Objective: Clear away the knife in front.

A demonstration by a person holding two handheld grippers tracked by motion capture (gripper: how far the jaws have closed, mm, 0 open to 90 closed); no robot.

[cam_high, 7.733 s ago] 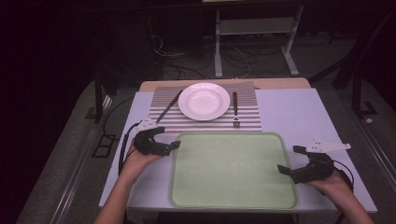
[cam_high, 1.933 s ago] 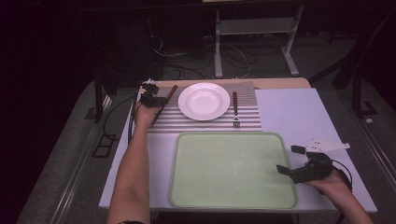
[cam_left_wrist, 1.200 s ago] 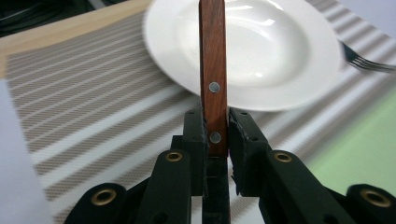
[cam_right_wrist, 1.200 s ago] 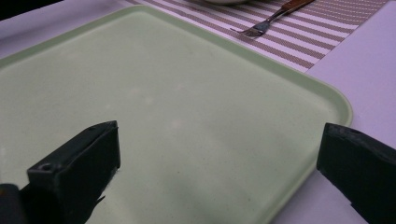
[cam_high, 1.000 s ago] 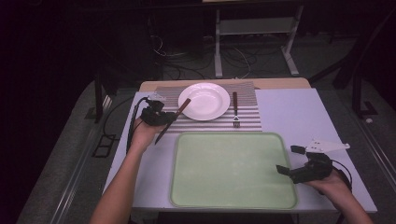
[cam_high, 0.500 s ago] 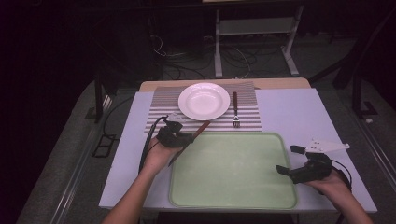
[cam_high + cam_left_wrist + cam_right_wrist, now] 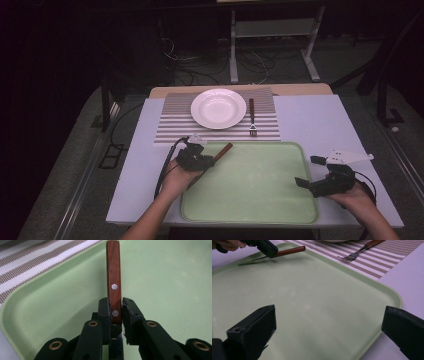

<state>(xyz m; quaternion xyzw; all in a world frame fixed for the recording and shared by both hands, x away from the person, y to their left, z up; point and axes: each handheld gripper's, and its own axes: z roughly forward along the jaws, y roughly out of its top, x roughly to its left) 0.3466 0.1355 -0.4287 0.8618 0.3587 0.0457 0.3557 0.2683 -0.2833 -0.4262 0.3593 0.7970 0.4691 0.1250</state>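
So there's a pale worktop with a big green tray on the near half. Past it, a striped placemat carries a white plate, with a wood-handled fork just right of the plate. The left gripper sits over the tray's far-left corner, clamped on a knife by its riveted wooden handle, which pokes out past the jaws toward the mat. The blade runs back under the hand; in the right gripper view it's a thin dark sliver, and I can't tell if it touches the tray. The right gripper rests at the tray's right edge, jaws wide apart, nothing between them
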